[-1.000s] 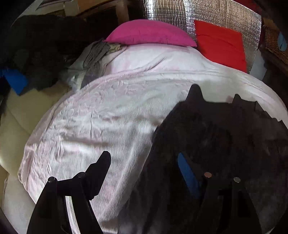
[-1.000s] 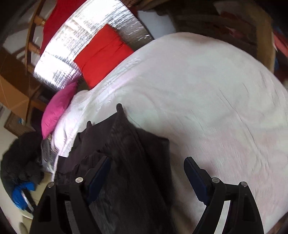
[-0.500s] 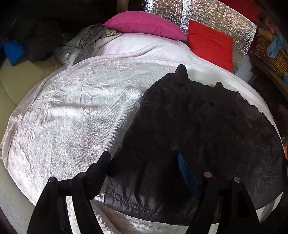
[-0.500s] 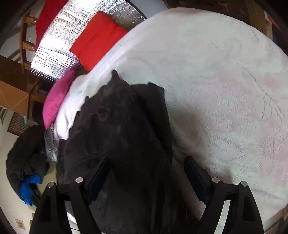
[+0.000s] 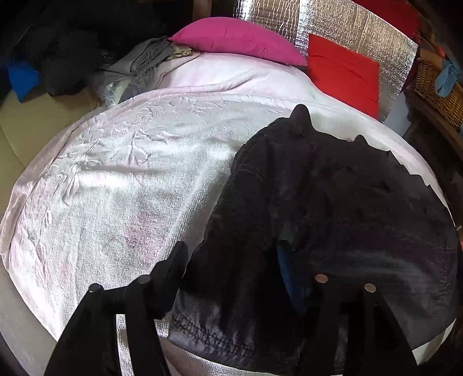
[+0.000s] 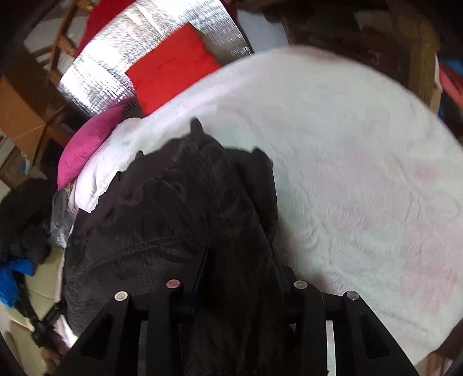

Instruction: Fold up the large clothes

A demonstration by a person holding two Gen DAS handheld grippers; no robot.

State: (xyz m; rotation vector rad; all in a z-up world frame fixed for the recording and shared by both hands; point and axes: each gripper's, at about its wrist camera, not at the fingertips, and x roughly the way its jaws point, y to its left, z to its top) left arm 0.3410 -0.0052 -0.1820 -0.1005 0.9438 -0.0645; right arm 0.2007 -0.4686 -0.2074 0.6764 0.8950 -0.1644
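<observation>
A black garment [image 5: 332, 202] lies spread on the pale pink bedspread [image 5: 130, 188], its stitched hem toward me. My left gripper [image 5: 231, 266] hovers over that hem with its jaws closing. The cloth lies between the fingers, and the pads do not press it. In the right wrist view the garment [image 6: 179, 208] rises in a bunched fold on the bedspread [image 6: 361, 173]. My right gripper [image 6: 243, 277] is closing on that fold, and dark fabric fills the narrow gap between its fingers.
A pink pillow [image 5: 237, 37] and a red cushion [image 5: 344, 69] lean on a silver foil panel [image 5: 332, 20] at the head of the bed. Grey clothes [image 5: 139, 63] and a dark pile [image 5: 63, 66] lie at the left. A wicker basket [image 5: 437, 84] stands at the right.
Both grippers moved in over the black garment. The right jaws went from wide apart to narrow around a fold of fabric. The left jaws narrowed slightly around the hem.
</observation>
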